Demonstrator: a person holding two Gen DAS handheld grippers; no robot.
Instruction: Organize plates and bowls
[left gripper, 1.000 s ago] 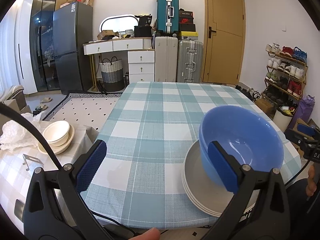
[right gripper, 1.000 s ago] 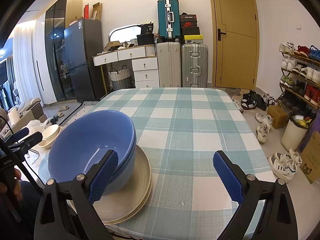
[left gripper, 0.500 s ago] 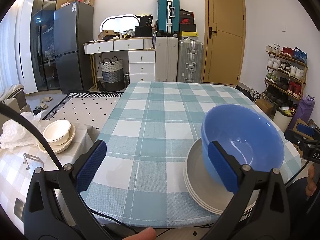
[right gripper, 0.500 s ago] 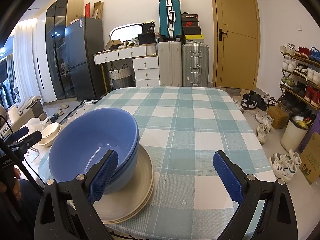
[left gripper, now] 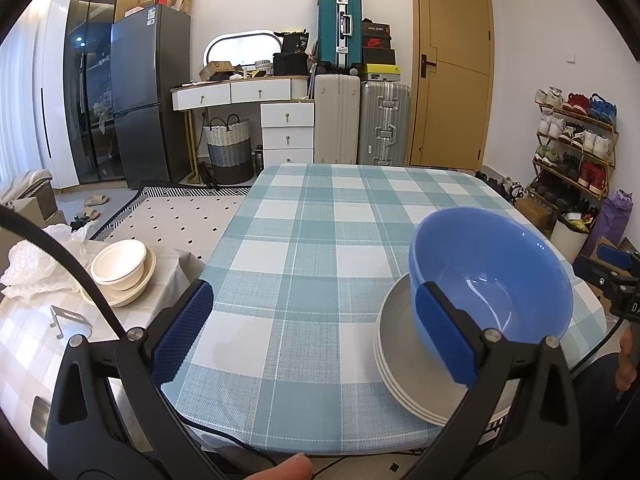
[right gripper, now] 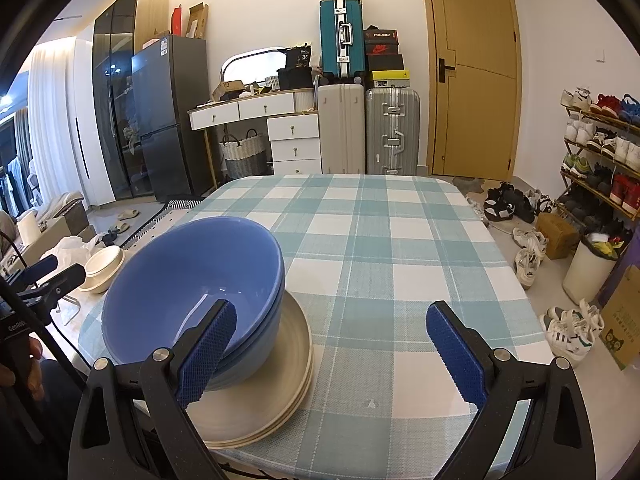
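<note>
Nested blue bowls [right gripper: 192,280] sit on a stack of cream plates [right gripper: 264,396] at the near left corner of the checked table [right gripper: 380,240]. My right gripper [right gripper: 332,350] is open and empty, with its left finger [right gripper: 208,344] in front of the bowls' near rim. In the left wrist view the blue bowls [left gripper: 492,276] and plates [left gripper: 400,364] lie at the near right. My left gripper [left gripper: 316,332] is open over the cloth, its right finger [left gripper: 444,332] against the bowls' outer side as seen from here. Whether either finger touches the bowls is unclear.
A low side table [left gripper: 36,344] to the left carries cream bowls on a plate [left gripper: 120,268] and crumpled white wrap [left gripper: 32,268]. A shoe rack [right gripper: 600,152], bin and boxes stand right of the table. Suitcases, drawers and a fridge line the far wall.
Almost nothing: both views shift very slightly, and the blue bowls stay on the plate stack. Both grippers stay wide open.
</note>
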